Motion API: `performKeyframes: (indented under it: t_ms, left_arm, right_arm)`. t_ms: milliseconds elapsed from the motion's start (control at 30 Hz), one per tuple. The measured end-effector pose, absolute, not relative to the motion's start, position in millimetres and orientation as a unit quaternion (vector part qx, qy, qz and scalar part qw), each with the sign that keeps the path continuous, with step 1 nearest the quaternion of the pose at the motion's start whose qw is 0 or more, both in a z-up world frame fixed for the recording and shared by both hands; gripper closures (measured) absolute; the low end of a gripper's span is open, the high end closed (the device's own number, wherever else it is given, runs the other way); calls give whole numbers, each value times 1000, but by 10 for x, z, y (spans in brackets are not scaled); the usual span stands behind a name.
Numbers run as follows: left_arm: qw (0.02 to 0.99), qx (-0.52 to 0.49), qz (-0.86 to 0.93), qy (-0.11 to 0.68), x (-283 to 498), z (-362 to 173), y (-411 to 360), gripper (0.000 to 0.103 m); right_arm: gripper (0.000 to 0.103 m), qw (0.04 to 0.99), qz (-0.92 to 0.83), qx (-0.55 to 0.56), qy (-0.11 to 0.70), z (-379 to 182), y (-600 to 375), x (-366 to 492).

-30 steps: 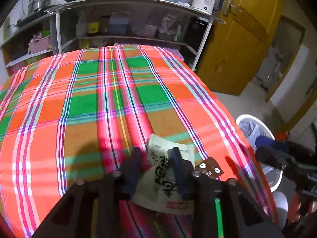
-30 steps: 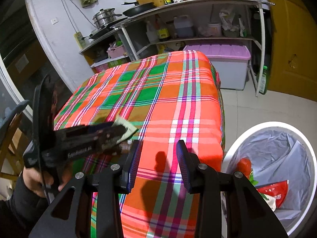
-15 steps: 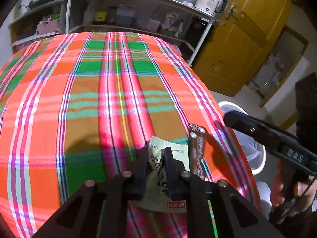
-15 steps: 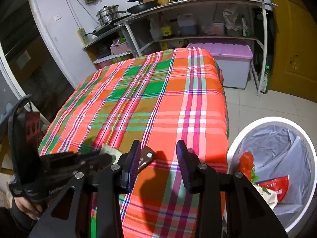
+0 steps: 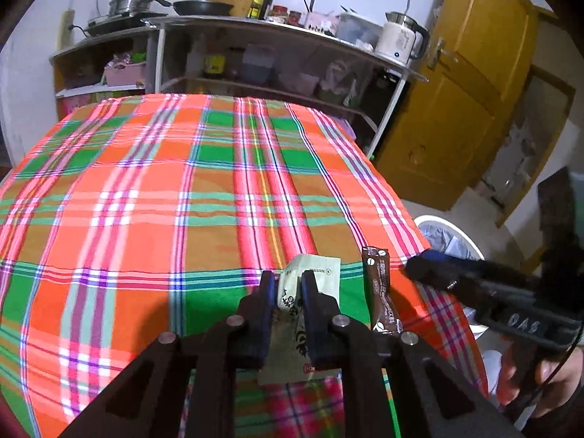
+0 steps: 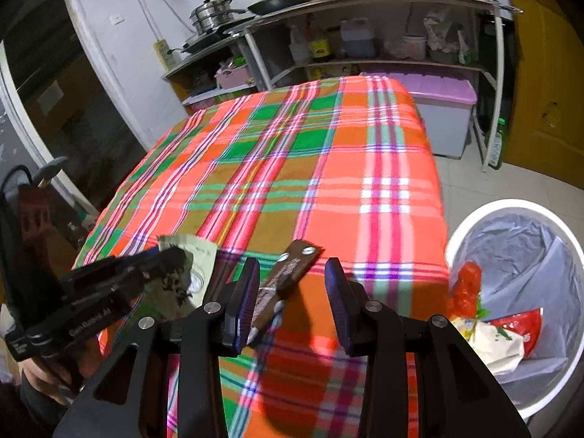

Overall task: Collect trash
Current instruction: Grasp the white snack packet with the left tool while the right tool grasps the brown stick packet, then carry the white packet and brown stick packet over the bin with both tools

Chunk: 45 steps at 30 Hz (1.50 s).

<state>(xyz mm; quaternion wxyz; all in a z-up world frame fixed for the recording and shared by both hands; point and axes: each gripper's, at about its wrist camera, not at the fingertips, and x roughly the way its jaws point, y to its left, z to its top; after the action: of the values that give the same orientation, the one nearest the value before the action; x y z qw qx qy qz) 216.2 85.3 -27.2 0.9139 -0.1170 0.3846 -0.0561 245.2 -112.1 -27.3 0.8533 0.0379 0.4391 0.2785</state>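
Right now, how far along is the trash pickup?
Done: several wrappers already lie in the lined bin beside the table. In hand: the left gripper is shut on the pale green packet. Left: the brown wrapper lies on the tablecloth, between the right gripper's open jaws, ungripped.

Indoor light, saturated colours; strong fisheye bending, dark corner vignette, slight blur.

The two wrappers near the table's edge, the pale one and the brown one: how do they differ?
The pale wrapper is wide and flat, pinched in the left gripper; the brown wrapper is narrow, lying free on the cloth. The right gripper stands open around it, not yet gripping. Both sit near the bin.
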Motion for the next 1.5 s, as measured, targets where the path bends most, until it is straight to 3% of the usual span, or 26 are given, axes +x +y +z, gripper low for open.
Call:
performKeyframes:
  t_ms: [467,567,733,1500]
  left_arm:
    - [919,-127,-48,369,2006,-252,1044,88]
    - [919,-130,-49,368,1995,-256,1065,88]
    - [919,-132,-51,368,1991,-256,1049,88]
    - [931,-99,-92,339,2016,107,423,88]
  right_arm:
    - [65,847,254,-2,467,-492,-791,2424]
    - [74,851,244,-11,466,-497,-790,2418]
    - [78,853,242,-14,463,-490,-824,2410]
    - [79,889,235,23,392,56,-1494,2102]
